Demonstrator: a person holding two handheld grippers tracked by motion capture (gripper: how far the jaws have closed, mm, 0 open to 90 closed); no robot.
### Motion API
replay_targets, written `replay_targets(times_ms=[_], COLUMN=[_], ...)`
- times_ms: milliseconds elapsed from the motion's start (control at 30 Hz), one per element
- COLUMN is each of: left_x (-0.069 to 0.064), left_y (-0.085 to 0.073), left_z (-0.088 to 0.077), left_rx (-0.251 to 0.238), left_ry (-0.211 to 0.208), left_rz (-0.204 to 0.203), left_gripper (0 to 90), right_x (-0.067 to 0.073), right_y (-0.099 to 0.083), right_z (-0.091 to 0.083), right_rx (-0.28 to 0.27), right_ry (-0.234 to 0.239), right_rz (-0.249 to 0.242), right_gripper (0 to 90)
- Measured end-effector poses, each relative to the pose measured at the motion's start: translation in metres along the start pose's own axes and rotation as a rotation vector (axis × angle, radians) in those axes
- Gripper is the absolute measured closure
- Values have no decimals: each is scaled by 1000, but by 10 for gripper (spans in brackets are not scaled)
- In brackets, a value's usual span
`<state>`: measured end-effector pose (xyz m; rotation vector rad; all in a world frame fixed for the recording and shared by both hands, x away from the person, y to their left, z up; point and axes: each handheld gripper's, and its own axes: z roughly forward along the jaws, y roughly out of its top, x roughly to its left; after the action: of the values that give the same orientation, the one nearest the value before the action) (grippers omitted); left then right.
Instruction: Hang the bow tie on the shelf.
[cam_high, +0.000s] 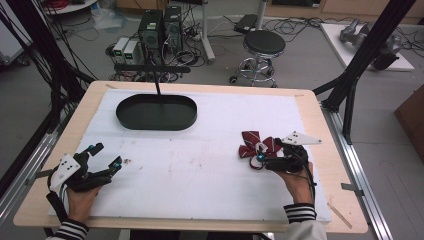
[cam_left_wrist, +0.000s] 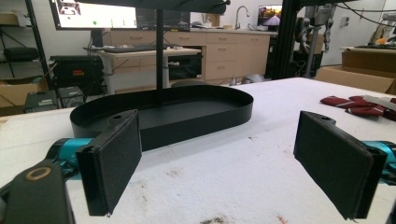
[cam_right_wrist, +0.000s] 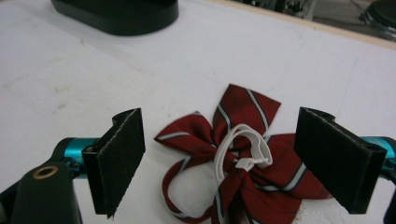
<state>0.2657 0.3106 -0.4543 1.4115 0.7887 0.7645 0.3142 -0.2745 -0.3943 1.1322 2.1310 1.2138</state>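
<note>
Bow tie (cam_right_wrist: 243, 163) between right gripper's (cam_right_wrist: 243, 163) spread fingers (cam_right_wrist: 119, 158).

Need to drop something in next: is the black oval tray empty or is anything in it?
Empty, as far as shown. The black oval tray shows a bare dark floor in the high view and left gripper view; a post rises from it.

No words, labels, brand names or numbers can be read anywhere. The screen (cam_left_wrist: 98, 14) beyond the table's far edge, seen in the left gripper view, shows coloured marks too small to make out. The computer boxes (cam_high: 160, 27) on the floor carry nothing legible
</note>
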Motion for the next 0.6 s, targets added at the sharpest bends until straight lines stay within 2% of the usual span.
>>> replay_targets(times_ms=[200,300,367,500,600], left_x=[0,0,0,0,0], left_y=[0,0,0,0,0], left_z=[0,0,0,0,0], left_rx=[1,1,1,1,0], left_ry=[2,2,1,2,3], left_rz=[0,0,2,1,1], left_gripper=[154,155,155,155,155], right_x=[-7,-10,-11,-13,-15], right_y=[9,12,14,16,17], right_z=[3,6,9,13,15], right_rx=[41,68,92,140,150], right_ry=[-8,8,12,-13,-10], right_rz=[14,35,29,38,56], right_gripper=[163,163,176,228,253])
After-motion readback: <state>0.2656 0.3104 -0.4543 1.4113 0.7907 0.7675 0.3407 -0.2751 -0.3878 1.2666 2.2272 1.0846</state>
